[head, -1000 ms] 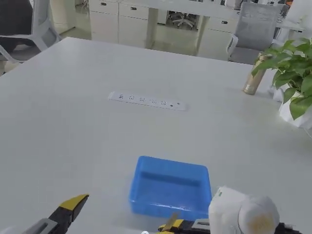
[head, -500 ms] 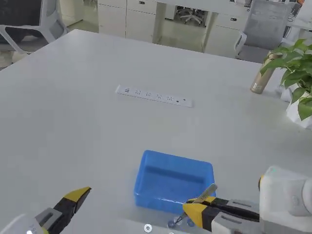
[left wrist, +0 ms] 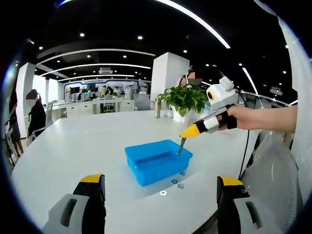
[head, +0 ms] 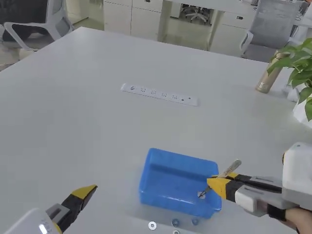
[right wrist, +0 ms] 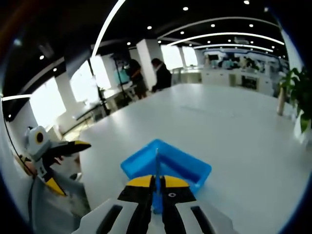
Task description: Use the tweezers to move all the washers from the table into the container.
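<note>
Bench (head: 73, 97), white and broad, pictured from above in an open office, with a blue container (head: 170, 178) set on it as the task's target. A potted plant (head: 300, 63) and a metal bottle (head: 266, 78) are placed far beyond the container and to its right. A white power strip (head: 159, 94) is laid well beyond the container's far wall.

The right claw (head: 218, 186) is held just over the container's right-hand wall. Its jaws are clamped narrowly on the tweezers (head: 230, 169); in the right gripper view the thin shaft is seen pinched between the yellow tips. The tweezers are angled downward so that their tip is brought inside the container, above its floor. This placing is judged to suit a release, since any drop would be kept within the walls. Whether a washer is gripped at the tip cannot be told, because the tip is too small to read.

The left claw (left wrist: 161, 179) is held well to the left of the container, off its near side, with the jaws spread wide and nothing between them. It is judged to be parked clear so that the working side is left free.

Three washers (head: 175, 223) are seen lying on the bench just in front of the container's near wall, apart from one another. The task is therefore judged unfinished, and more pick-ups are called for.
</note>
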A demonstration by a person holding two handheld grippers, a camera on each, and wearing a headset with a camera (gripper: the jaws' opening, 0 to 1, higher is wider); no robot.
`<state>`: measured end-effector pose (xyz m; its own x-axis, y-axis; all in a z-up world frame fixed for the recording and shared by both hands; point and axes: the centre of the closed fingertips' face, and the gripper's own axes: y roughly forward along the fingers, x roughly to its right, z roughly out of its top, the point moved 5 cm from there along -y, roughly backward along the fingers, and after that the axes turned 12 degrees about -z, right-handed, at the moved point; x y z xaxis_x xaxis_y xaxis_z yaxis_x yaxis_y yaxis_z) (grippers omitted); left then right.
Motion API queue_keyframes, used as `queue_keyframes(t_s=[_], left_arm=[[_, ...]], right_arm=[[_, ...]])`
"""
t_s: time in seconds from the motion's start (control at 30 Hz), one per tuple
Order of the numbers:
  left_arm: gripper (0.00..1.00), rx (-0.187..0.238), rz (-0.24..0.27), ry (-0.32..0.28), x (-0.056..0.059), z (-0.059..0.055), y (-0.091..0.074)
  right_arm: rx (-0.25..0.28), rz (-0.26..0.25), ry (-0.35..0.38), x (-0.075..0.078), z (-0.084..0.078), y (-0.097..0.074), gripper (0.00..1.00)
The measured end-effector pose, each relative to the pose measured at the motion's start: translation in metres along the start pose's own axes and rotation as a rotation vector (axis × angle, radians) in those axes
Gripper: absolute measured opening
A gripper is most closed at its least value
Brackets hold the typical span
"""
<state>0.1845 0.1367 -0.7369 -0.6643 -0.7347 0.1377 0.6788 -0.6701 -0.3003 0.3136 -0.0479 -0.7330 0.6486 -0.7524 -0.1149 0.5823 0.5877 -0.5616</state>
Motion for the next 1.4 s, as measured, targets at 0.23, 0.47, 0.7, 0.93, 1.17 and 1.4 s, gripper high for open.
queue_keyframes(t_s=[0.23,0.47,0.7,0.93,1.17,1.4], left_arm=[[0.96,-0.025,-0.003,0.006,0.0,-0.003,0.001],[0.95,-0.039,-0.011,0.016,0.002,-0.004,0.002],[0.93,-0.048,-0.011,0.016,0.001,-0.005,0.002],[0.92,-0.059,-0.009,0.015,0.001,-0.007,0.002],[0.91,-0.044,-0.013,0.006,0.001,-0.006,0.001],[0.92,-0.042,-0.019,0.005,0.002,-0.005,0.001]], right_arm=[[-0.054,-0.052,0.017,0.018,-0.007,0.021,0.03],[-0.081,-0.068,-0.007,0.024,-0.011,0.037,0.03],[-0.099,-0.066,-0.019,0.024,-0.018,0.043,0.03],[-0.101,-0.068,-0.037,0.022,-0.02,0.045,0.03],[-0.105,-0.075,-0.075,0.023,-0.022,0.047,0.03],[-0.093,-0.084,-0.09,0.023,-0.02,0.043,0.04]])
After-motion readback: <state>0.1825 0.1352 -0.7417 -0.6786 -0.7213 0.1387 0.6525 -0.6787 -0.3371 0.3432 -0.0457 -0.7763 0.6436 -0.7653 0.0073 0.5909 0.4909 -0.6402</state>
